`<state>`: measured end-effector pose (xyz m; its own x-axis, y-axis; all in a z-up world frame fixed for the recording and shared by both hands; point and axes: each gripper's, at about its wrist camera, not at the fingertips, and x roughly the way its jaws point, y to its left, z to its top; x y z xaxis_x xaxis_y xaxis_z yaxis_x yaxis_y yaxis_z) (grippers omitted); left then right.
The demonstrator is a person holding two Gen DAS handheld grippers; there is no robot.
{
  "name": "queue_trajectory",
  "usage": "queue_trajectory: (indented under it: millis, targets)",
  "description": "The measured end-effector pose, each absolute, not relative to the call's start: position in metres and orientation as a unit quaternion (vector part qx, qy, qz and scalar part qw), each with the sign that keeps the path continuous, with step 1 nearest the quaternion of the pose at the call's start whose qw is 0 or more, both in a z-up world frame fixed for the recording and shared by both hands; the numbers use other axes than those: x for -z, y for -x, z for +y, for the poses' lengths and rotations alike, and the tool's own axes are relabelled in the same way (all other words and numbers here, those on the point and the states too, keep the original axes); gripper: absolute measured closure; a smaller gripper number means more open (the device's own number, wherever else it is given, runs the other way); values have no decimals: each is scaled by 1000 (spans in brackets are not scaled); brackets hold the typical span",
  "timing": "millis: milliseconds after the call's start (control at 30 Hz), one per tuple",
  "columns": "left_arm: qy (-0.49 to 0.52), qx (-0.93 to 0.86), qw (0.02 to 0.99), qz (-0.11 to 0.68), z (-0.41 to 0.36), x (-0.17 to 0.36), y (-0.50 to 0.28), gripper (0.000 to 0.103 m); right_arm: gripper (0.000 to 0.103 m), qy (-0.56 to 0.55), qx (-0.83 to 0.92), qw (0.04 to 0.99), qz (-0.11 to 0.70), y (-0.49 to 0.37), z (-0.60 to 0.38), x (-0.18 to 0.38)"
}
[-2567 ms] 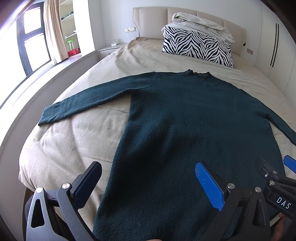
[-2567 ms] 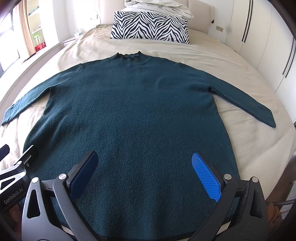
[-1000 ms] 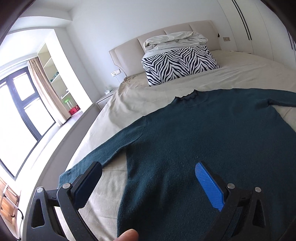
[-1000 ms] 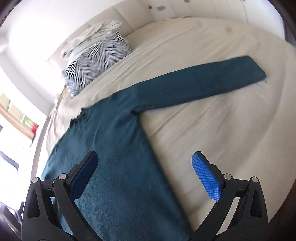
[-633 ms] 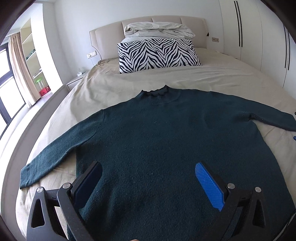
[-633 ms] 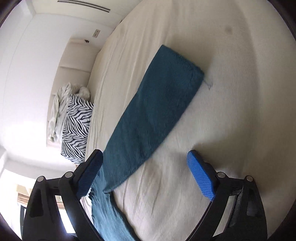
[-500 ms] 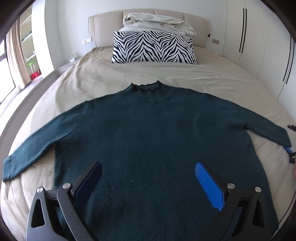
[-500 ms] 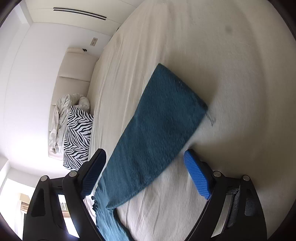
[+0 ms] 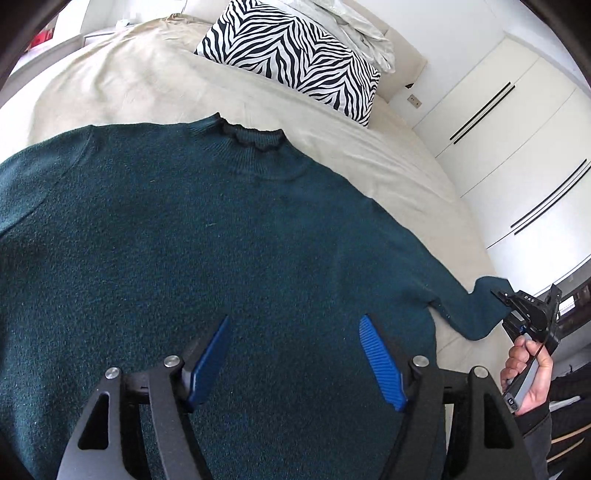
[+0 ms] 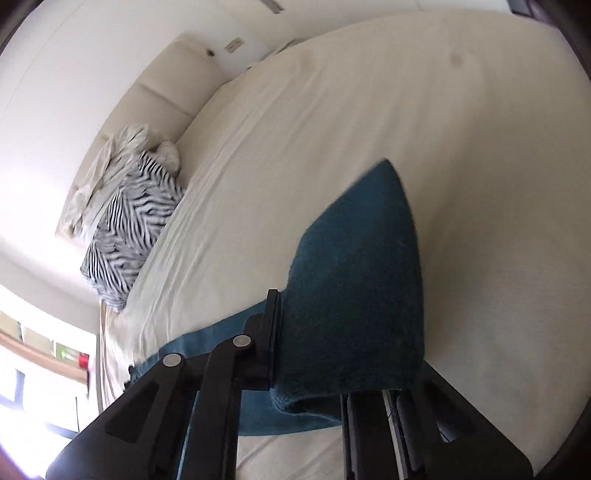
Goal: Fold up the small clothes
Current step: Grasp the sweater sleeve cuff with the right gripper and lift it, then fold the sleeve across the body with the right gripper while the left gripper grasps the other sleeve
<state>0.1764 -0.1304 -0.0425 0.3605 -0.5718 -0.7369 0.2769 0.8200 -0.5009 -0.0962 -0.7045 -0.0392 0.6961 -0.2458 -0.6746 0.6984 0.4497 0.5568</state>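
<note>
A dark teal knit sweater [image 9: 207, 236] lies flat and face down on the beige bed, collar toward the headboard. My left gripper [image 9: 295, 354] is open and hovers over the sweater's lower body, holding nothing. My right gripper [image 10: 314, 343] is shut on the cuff end of the sweater's right sleeve [image 10: 362, 266], which bunches between its jaws. In the left wrist view the right gripper [image 9: 524, 314] shows at the sleeve's end [image 9: 480, 310], held by a hand.
A zebra-striped pillow [image 9: 291, 51] and a crumpled pale duvet [image 9: 354, 26] lie at the headboard. White wardrobe doors [image 9: 517, 129] stand along the right side of the bed. The beige sheet [image 10: 369, 110] stretches beyond the sleeve.
My right gripper moved onto the right sleeve's cuff and closed on it. My left gripper swung right and moved in over the sweater's body, still open.
</note>
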Motion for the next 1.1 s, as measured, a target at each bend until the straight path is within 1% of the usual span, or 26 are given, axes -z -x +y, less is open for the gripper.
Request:
queue_trajectory:
  millis: [133, 200, 267, 367, 400, 500, 533, 567, 600, 667, 700, 733, 800, 867, 900, 967, 1000, 1033, 1067, 1100]
  targets:
    - [202, 268, 796, 503, -113, 44, -188, 30, 94, -286, 217, 878, 318, 2, -616, 4]
    - [226, 272, 788, 504, -103, 46, -192, 30, 94, -225, 164, 898, 341, -39, -554, -1]
    - [248, 276, 779, 506, -95, 49, -195, 30, 94, -173, 116, 906, 368, -80, -488, 4]
    - [282, 282, 761, 513, -85, 60, -201, 29, 94, -106, 61, 901, 416, -125, -403, 33]
    - [291, 286, 753, 516, -83, 63, -202, 29, 94, -91, 48, 895, 435, -134, -382, 48]
    - [314, 296, 734, 525, -80, 73, -205, 22, 92, -52, 38, 881, 469, -133, -336, 86]
    - [323, 300, 727, 527, -81, 76, -207, 19, 92, -51, 38, 879, 472, -133, -333, 93]
    - [330, 303, 720, 529, -83, 79, -208, 17, 92, -58, 39, 881, 467, -105, -328, 101]
    - [337, 307, 713, 533, -85, 82, -209, 15, 91, -71, 37, 886, 457, -101, -330, 103]
    - [352, 314, 696, 541, -94, 86, -213, 15, 82, -110, 24, 888, 445, -91, -340, 102]
    - [356, 319, 689, 545, -100, 87, -216, 15, 72, -129, 15, 887, 442, -88, -343, 102]
    - [357, 324, 683, 548, -107, 88, -218, 14, 55, -144, 8, 888, 437, -81, -344, 104]
    - [346, 331, 676, 560, -121, 90, -223, 13, 41, -161, 6, 893, 420, -55, -338, 98]
    - [329, 321, 681, 570, -132, 93, -226, 15, 40, -167, 5, 895, 414, -43, -339, 97]
    - [324, 319, 684, 571, -136, 93, -227, 17, 40, -178, 3, 893, 415, -37, -342, 98]
    - [311, 314, 688, 576, -145, 91, -232, 31, 40, -222, -6, 886, 408, -16, -354, 95]
    - [302, 312, 688, 582, -150, 92, -234, 48, 40, -252, -10, 881, 401, -7, -362, 96]
    - [292, 312, 687, 588, -155, 94, -236, 67, 40, -280, -13, 876, 393, 2, -369, 96]
    - [276, 310, 690, 593, -160, 93, -238, 76, 40, -314, -18, 868, 383, 11, -379, 97]
    - [259, 308, 697, 593, -162, 91, -238, 90, 40, -349, -18, 860, 372, 19, -389, 99]
